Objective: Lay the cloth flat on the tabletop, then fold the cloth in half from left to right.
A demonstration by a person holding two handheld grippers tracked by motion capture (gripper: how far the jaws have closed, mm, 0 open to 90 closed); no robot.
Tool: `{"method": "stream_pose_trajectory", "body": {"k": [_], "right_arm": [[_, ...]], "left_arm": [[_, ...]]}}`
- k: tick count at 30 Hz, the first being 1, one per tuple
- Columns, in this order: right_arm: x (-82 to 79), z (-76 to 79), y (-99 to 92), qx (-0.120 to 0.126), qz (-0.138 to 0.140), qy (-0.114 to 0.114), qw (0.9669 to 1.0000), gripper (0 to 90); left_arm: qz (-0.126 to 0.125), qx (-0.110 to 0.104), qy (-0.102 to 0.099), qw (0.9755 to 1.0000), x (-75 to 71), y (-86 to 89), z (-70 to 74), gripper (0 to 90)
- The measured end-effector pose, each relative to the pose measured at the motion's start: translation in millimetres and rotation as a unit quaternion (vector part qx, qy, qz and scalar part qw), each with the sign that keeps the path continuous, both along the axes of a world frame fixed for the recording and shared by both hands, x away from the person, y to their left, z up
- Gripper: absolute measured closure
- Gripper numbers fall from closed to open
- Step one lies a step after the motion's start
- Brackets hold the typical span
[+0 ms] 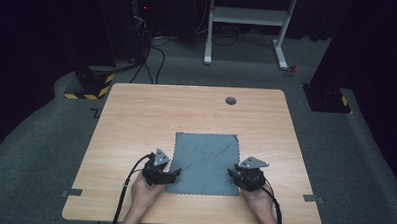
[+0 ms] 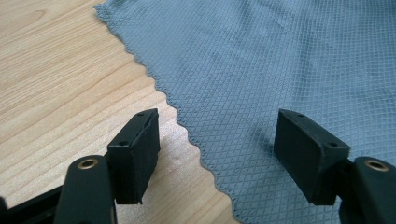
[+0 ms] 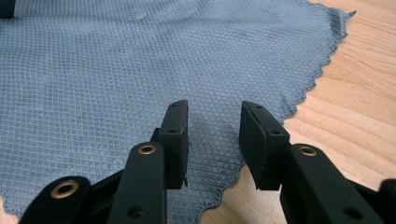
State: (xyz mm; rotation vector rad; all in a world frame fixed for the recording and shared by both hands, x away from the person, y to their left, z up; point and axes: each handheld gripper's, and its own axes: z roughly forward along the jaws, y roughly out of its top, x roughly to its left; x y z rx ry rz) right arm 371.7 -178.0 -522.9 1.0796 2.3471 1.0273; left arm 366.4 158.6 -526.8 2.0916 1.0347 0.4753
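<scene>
Tools flank the near half of the wooden bench (image 1: 136, 115): left tool (image 1: 176, 172) spread wide astride the grey cloth's (image 1: 204, 162) left scalloped edge, right tool (image 1: 231, 171) part-spread at its near right corner, cloth lying flat, nothing pinched.

The high camera sits above the person's side of the bench (image 1: 136, 115), looking forward and down, far enough back to take in the floor beyond. Each gripper camera rides low behind its own jaws, very near the grey cloth (image 1: 205, 162) (the weave shows plainly). The left one faces the cloth's (image 2: 280, 60) scalloped edge, the right one its (image 3: 116, 70) opposite edge; all three views share that cloth.
</scene>
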Motion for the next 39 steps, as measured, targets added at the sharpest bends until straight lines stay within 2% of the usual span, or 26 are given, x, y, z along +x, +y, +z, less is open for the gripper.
{"method": "stream_pose_trajectory", "body": {"k": [4,12,15,17,19,21,23,25,26,27,30,34,36,39], "right_arm": [[-0.5,0.0,-0.4,-0.001,-0.004,0.000,1.0000,59.9],[0.0,0.1,-0.7,0.001,-0.006,0.002,1.0000,59.9],[0.5,2.1,1.1,-0.005,-0.011,0.009,0.9999,58.8],[1.2,3.4,2.7,-0.010,-0.016,0.012,0.9998,57.7],[0.1,4.1,4.0,-0.008,-0.019,0.013,0.9997,58.5],[-1.9,6.4,6.0,-0.006,-0.017,0.005,0.9998,59.3],[-4.6,12.1,8.8,0.005,-0.010,-0.002,0.9999,61.1],[-7.9,17.5,14.3,0.014,0.007,-0.014,0.9998,63.4],[-9.8,18.6,17.3,0.018,0.013,-0.015,0.9996,64.2],[-10.7,18.9,19.9,0.019,0.019,-0.014,0.9995,64.9],[-14.2,18.5,33.9,0.003,0.043,-0.012,0.9990,66.9],[-14.4,13.8,51.9,0.017,0.068,0.001,0.9975,69.7],[-14.4,12.3,59.8,0.021,0.077,0.003,0.9968,70.4],[-15.9,11.6,73.0,0.025,0.091,0.007,0.9955,70.8]], "left_arm": [[-0.001,0.001,0.000,1.0000,0.0,0.0,0.1,31.8],[0.002,0.000,0.001,1.0000,-0.2,-0.9,0.1,31.5],[0.007,-0.001,0.002,1.0000,0.0,-1.6,0.0,31.0],[0.004,-0.003,0.006,1.0000,0.8,-1.4,-0.1,26.6],[0.004,-0.003,0.006,1.0000,0.7,-1.7,-0.1,26.1],[0.009,-0.007,0.015,0.9998,2.3,-0.4,2.0,27.6],[0.006,-0.016,0.027,0.9995,6.0,2.3,5.8,30.4],[0.007,-0.006,0.022,0.9997,11.2,4.3,9.1,31.1],[0.005,-0.010,0.023,0.9997,13.6,5.0,9.9,31.4],[0.002,-0.017,0.027,0.9995,17.7,6.2,11.5,31.6],[-0.004,-0.011,0.021,0.9997,27.8,6.4,15.2,35.2],[-0.007,-0.006,0.031,0.9995,48.5,4.9,20.6,41.3],[-0.003,0.001,0.028,0.9996,58.3,3.0,21.7,42.8],[0.004,0.000,0.027,0.9996,72.1,-3.1,21.7,44.6]]}}
